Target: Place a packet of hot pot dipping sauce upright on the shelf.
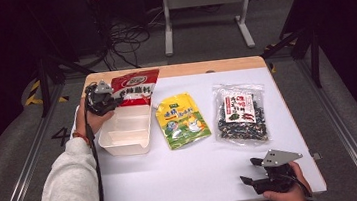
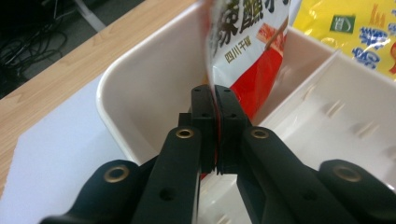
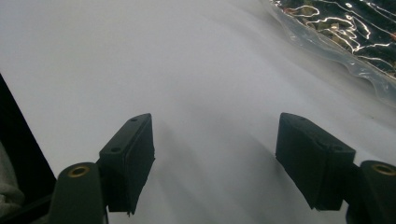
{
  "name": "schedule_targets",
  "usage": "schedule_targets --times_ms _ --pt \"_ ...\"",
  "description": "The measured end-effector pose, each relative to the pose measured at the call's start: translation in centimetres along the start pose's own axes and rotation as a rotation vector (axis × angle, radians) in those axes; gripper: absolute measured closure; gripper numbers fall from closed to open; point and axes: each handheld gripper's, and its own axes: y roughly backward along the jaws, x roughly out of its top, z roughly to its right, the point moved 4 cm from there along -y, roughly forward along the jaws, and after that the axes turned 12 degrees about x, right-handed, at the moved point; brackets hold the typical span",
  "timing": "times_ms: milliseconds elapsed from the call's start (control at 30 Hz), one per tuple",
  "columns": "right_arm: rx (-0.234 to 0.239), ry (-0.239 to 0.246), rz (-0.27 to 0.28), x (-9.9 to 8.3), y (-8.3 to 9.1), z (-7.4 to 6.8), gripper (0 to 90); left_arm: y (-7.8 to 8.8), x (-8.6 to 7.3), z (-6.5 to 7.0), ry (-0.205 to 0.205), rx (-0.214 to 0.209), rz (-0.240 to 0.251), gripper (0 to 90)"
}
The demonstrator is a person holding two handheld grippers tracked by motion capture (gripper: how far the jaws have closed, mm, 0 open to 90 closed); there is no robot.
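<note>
Counter (image 1: 194,174) carries a white divided tray (image 1: 125,131), with a yellow packet (image 1: 182,119) beside it. Left tongs (image 2: 215,126) are closed tight on the red packet (image 2: 245,42) above the tray. Right tongs (image 3: 215,158) are wide open, holding nothing, near the clear bag (image 3: 345,32).

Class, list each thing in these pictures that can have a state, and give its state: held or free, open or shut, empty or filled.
left gripper: shut on the red packet
right gripper: open, empty, low over the table
red packet: held, its lower end in the white tray
white tray: divided, otherwise empty
yellow packet: lying flat, free
clear bag: lying flat, free, filled
</note>
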Motion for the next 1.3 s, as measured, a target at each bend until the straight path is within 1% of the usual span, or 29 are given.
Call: schedule_targets --times_ms 33,100,167,200,267,333,367,400,467,500,600,733,767,833,867,933,1000,1033,1067,1100,1167,1233,1300 --pt "-0.001 0.002 0.001 0.0 0.0 0.0 27.5 0.1 0.0 0.0 0.011 -0.006 0.01 87.2" --pt "-0.002 0.002 0.003 0.1 0.1 0.0 27.5 0.3 -0.1 -0.1 0.011 0.002 0.017 83.8" --pt "-0.002 0.003 0.006 0.2 0.1 0.0 27.6 0.7 -0.1 -0.2 0.036 -0.001 0.04 82.6" --pt "-0.001 0.003 0.006 0.2 0.1 0.1 27.6 0.9 -0.1 -0.3 0.038 0.005 0.05 81.9" --pt "-0.003 0.003 0.006 0.3 0.0 0.1 27.8 1.4 0.0 -0.5 0.052 0.005 0.071 82.0" --pt "0.0 0.005 0.008 0.4 0.0 0.1 28.0 2.0 0.1 -0.6 0.058 0.017 0.088 79.1" --pt "0.0 0.006 0.008 0.4 -0.1 0.1 28.3 2.4 0.1 -0.6 0.07 0.016 0.109 78.5" --pt "-0.003 0.007 0.011 0.5 -0.1 0.1 28.8 2.4 0.1 -0.6 0.07 0.016 0.109 77.5" --pt "-0.004 0.008 0.014 0.6 0.0 0.1 29.6 3.5 0.2 -0.6 0.082 0.023 0.135 76.5" --pt "-0.002 0.011 0.018 0.7 0.0 0.1 30.2 4.0 0.2 -0.5 0.094 0.025 0.155 74.8" --pt "0.0 0.014 0.025 1.0 0.0 0.2 31.5 5.8 0.1 -0.1 0.104 0.041 0.193 69.5" --pt "0.009 0.025 0.032 1.5 -0.1 0.3 33.0 8.3 -0.5 0.4 0.132 0.033 0.235 62.2" --pt "0.011 0.028 0.033 1.6 -0.1 0.4 33.5 8.8 -0.7 0.4 0.135 0.037 0.241 60.5" --pt "0.014 0.028 0.037 1.9 -0.2 0.5 34.3 10.3 -1.3 0.9 0.144 0.039 0.261 56.9" --pt "0.019 0.029 0.039 2.0 -0.3 0.6 34.9 10.8 -1.6 1.2 0.145 0.048 0.264 53.2" --pt "0.021 0.032 0.041 2.3 -0.3 0.7 35.5 11.6 -2.2 1.7 0.142 0.045 0.265 50.8" --pt "0.025 0.036 0.047 2.5 -0.3 0.9 35.7 12.4 -3.0 2.5 0.135 0.059 0.258 47.3" --pt "0.025 0.038 0.048 2.7 -0.3 1.0 35.8 12.8 -3.3 2.9 0.129 0.053 0.257 45.0" --pt "0.026 0.039 0.051 2.8 -0.3 1.0 35.8 13.0 -3.6 3.3 0.128 0.051 0.259 44.7" --pt "0.026 0.04 0.053 2.9 -0.3 1.1 36.0 13.3 -4.0 3.7 0.119 0.054 0.253 43.8" --pt "0.027 0.044 0.057 3.1 -0.3 1.2 36.5 13.8 -4.7 4.7 0.11 0.068 0.242 38.6" --pt "0.03 0.048 0.058 3.2 -0.3 1.3 36.9 14.2 -5.5 5.5 0.098 0.078 0.228 36.1" --pt "0.03 0.049 0.061 3.4 -0.3 1.4 37.5 14.4 -6.3 6.2 0.113 0.082 0.213 31.3"
